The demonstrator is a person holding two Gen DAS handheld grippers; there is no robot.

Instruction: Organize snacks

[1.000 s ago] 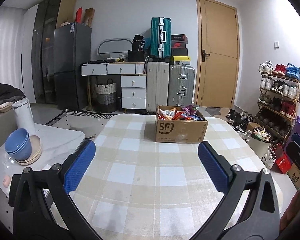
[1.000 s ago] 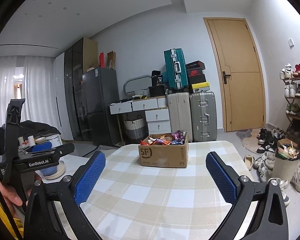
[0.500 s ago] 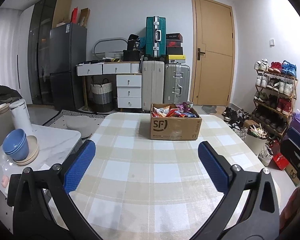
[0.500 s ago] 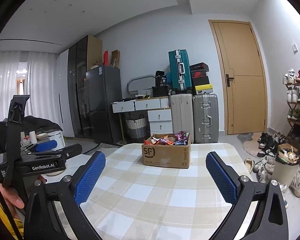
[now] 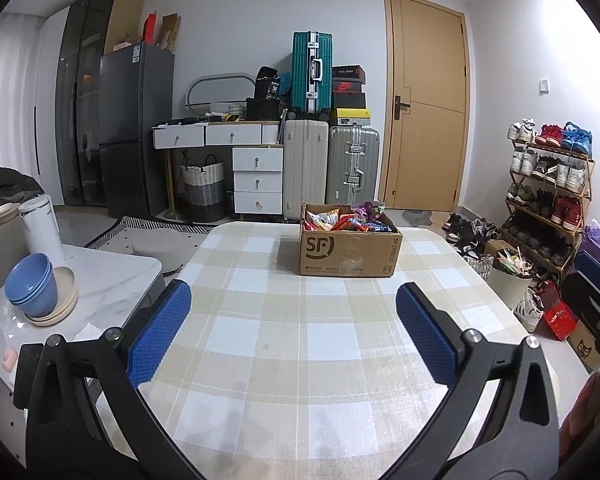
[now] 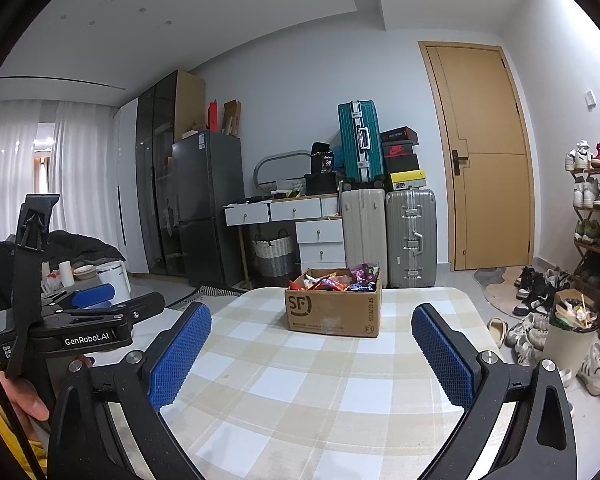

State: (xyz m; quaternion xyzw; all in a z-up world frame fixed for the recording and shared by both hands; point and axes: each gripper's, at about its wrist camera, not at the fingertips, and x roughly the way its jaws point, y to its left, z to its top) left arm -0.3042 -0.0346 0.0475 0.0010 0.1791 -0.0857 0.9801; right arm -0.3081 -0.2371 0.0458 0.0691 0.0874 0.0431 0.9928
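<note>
1. The left gripper (image 5: 292, 332) hangs low over the checked tablecloth (image 5: 284, 344), its blue pads spread wide with nothing between them.
2. The right gripper (image 6: 312, 354) is likewise released, jaws parted and empty above the same cloth; at its 9 o'clock the other gripper's black body is seen, held by a hand (image 6: 26, 400).
3. At 12 o'clock from both grippers, well apart from them, a cardboard box (image 5: 350, 252) stands upright near the table's far edge, filled with bright snack packets (image 5: 342, 218).
4. At 9 o'clock in the left view, blue bowls (image 5: 32, 284) sit stacked on plates on a marble side table (image 5: 112, 276).
5. Farthest, at 12 o'clock, suitcases (image 5: 328, 168) stand against the wall.
</note>
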